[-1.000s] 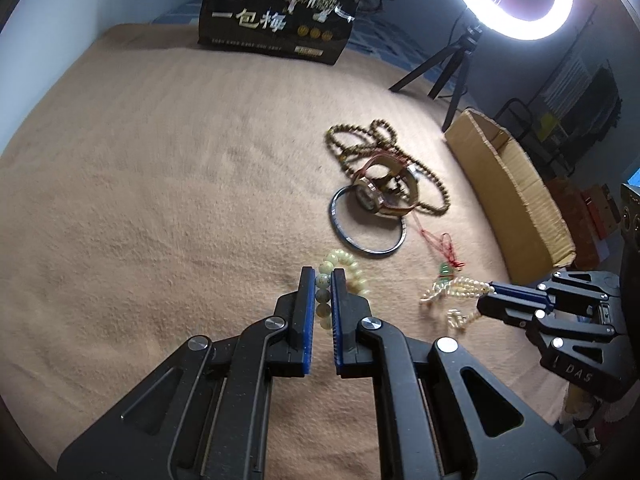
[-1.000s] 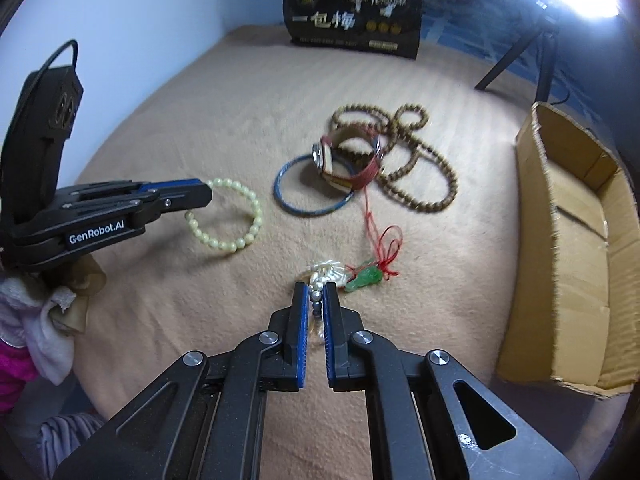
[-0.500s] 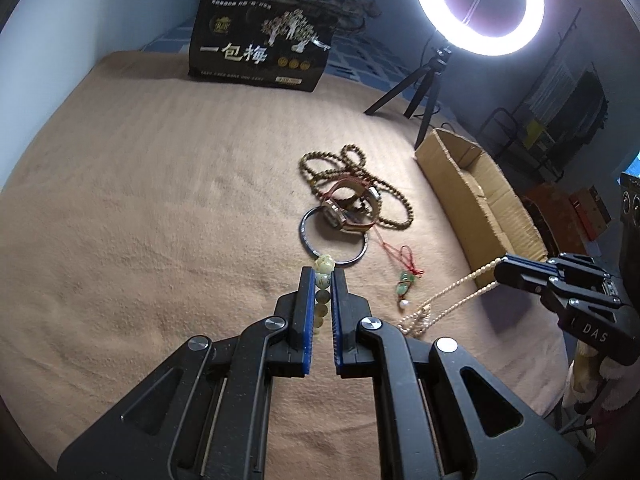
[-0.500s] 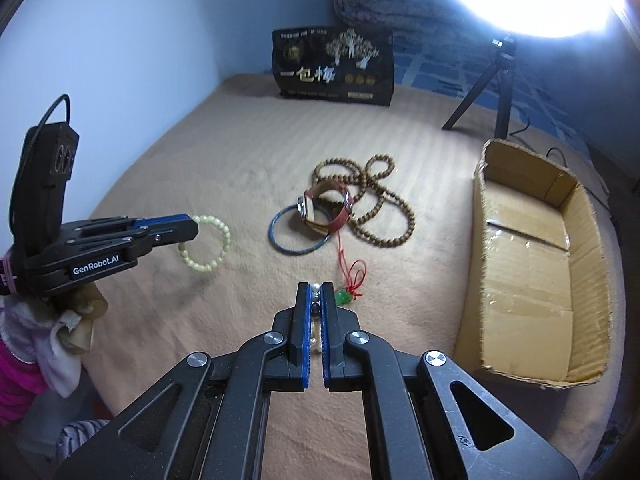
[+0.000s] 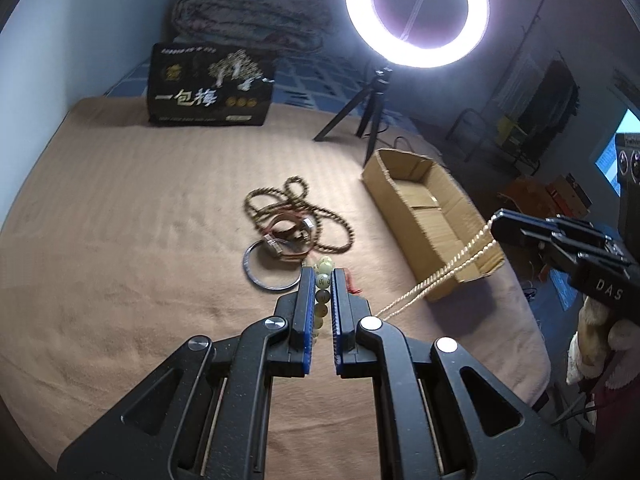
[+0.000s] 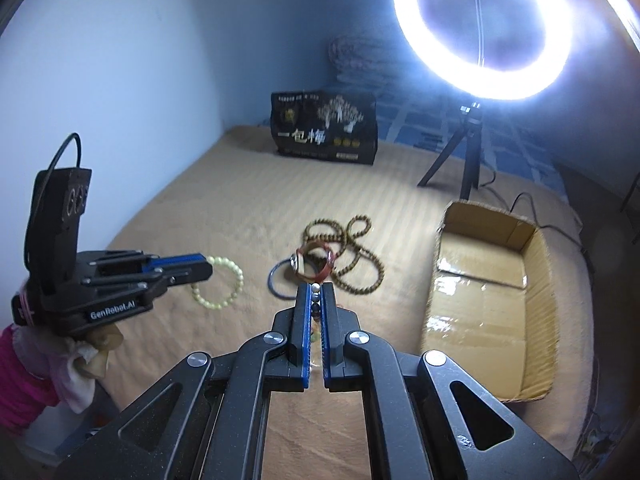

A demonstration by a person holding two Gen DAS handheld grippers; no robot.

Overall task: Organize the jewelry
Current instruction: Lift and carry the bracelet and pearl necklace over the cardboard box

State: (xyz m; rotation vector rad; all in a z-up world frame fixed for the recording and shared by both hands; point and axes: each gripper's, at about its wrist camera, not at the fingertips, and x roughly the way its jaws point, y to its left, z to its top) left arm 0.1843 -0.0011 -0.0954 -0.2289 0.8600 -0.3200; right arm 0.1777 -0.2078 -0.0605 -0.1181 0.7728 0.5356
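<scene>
My left gripper (image 5: 322, 274) is shut on a pale green bead bracelet (image 5: 323, 280), held above the tan blanket; the bracelet hangs from it in the right wrist view (image 6: 224, 286). My right gripper (image 6: 316, 290) is shut on a pearl necklace (image 6: 315, 289); in the left wrist view its strand (image 5: 440, 276) hangs down from the right gripper (image 5: 500, 224), near the open cardboard box (image 5: 434, 216). On the blanket lie a brown bead necklace (image 5: 332, 228), a watch with a red-brown strap (image 5: 290, 236) and a dark bangle (image 5: 256, 276).
The cardboard box (image 6: 532, 280) lies at the right. A black printed carton (image 5: 210, 88) stands at the back. A ring light on a tripod (image 5: 416, 8) stands behind the box. Folded bedding lies by the back wall. The bed edge drops off at the right.
Both grippers have risen well above the blanket, lifting the green bracelet and the pearl necklace off it. The necklace and its red-corded green pendant have left the blanket.
</scene>
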